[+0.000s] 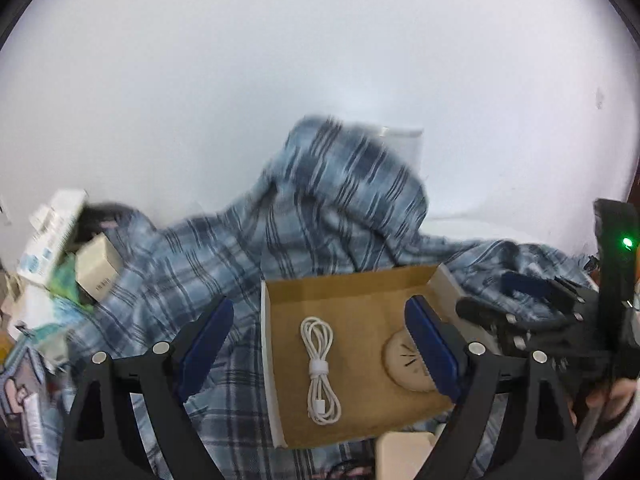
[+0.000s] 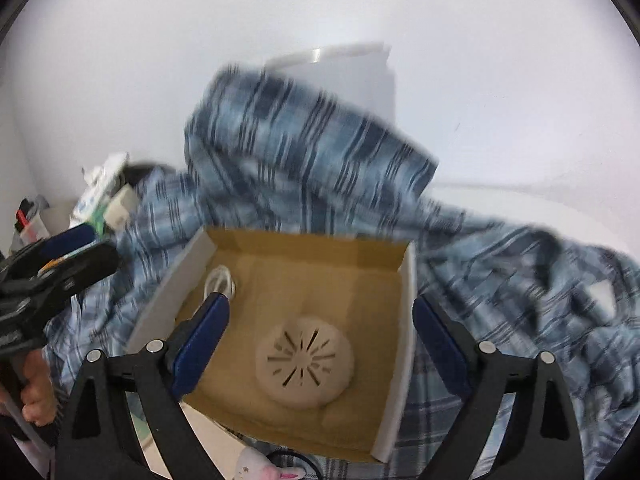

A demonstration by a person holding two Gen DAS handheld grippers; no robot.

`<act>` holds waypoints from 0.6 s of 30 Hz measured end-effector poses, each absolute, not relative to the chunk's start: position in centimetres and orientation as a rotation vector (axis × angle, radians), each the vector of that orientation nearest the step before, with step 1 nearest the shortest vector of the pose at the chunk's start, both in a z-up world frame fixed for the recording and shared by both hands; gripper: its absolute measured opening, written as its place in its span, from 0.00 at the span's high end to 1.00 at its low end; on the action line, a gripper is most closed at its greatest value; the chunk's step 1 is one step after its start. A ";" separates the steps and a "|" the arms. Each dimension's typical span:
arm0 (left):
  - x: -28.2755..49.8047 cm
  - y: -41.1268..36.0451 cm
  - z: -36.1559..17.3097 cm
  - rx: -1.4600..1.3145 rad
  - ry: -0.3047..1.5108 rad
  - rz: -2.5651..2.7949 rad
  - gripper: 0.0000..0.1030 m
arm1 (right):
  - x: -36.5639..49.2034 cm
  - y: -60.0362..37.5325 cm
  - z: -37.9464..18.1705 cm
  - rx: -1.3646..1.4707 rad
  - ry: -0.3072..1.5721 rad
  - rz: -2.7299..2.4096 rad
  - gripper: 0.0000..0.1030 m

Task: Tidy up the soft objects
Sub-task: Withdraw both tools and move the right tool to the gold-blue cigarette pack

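Left wrist view: left gripper (image 1: 320, 344) jaws spread wide, nothing between the pads, hovering over an open cardboard box (image 1: 344, 284). Box holds a coiled white cable (image 1: 320, 368) and a round beige vented disc (image 1: 408, 364); disc partly hidden behind the right-hand blue pad. Blue plaid shirt (image 1: 320, 200) lies crumpled around and behind the box, one fold bunched high and motion-blurred, draped against a white container (image 1: 404, 136) at the back. Small boxes and packaging (image 1: 60, 248) piled at far left. Right gripper (image 1: 532, 304) visible at the right edge, over the shirt, not touching it as far as I can tell.

Right wrist view: right gripper (image 2: 320, 344) jaws also wide, empty, above the same box (image 2: 404, 320), disc (image 2: 306, 364) between the fingers' line of sight. Shirt (image 2: 304, 140) wraps the box's far and right sides. Left gripper (image 2: 68, 256) at left edge, a hand (image 2: 36, 392) gripping its handle.
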State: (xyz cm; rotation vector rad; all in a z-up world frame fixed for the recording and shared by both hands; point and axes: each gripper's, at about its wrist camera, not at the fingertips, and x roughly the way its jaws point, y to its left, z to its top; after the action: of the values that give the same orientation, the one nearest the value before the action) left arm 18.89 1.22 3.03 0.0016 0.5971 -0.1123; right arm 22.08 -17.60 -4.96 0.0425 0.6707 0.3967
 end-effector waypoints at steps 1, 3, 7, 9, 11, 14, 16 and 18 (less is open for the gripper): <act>17.9 1.1 3.8 0.007 0.582 -0.116 0.14 | 21.7 -18.0 -4.2 0.046 0.645 0.385 0.10; 16.1 0.9 5.0 0.016 0.553 -0.123 0.14 | 20.8 -18.4 -2.7 0.037 0.605 0.358 0.10; 11.4 -0.3 5.4 0.042 0.483 -0.140 0.14 | 18.2 -19.2 -0.6 -0.022 0.549 0.324 0.10; 9.3 -0.9 4.9 0.041 0.476 -0.165 0.14 | 16.6 -19.8 -0.3 -0.024 0.528 0.322 0.09; 7.6 -1.4 4.3 0.039 0.476 -0.182 0.14 | 14.8 -20.5 -0.3 -0.025 0.517 0.325 0.08; 5.6 -2.0 3.1 0.031 0.486 -0.192 0.14 | 12.1 -21.2 -0.9 -0.052 0.497 0.320 0.08; 4.8 -2.5 2.2 0.031 0.503 -0.206 0.14 | 10.5 -21.5 -1.5 -0.069 0.494 0.320 0.07; 4.0 -3.1 1.4 0.032 0.507 -0.207 0.14 | 9.4 -21.6 -2.2 -0.068 0.525 0.337 0.07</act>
State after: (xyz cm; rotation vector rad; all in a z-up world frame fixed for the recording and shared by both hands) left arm 3.97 -3.05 1.42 0.0315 0.5072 -0.2067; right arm 9.42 -21.58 -2.21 -0.0678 0.5252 0.3367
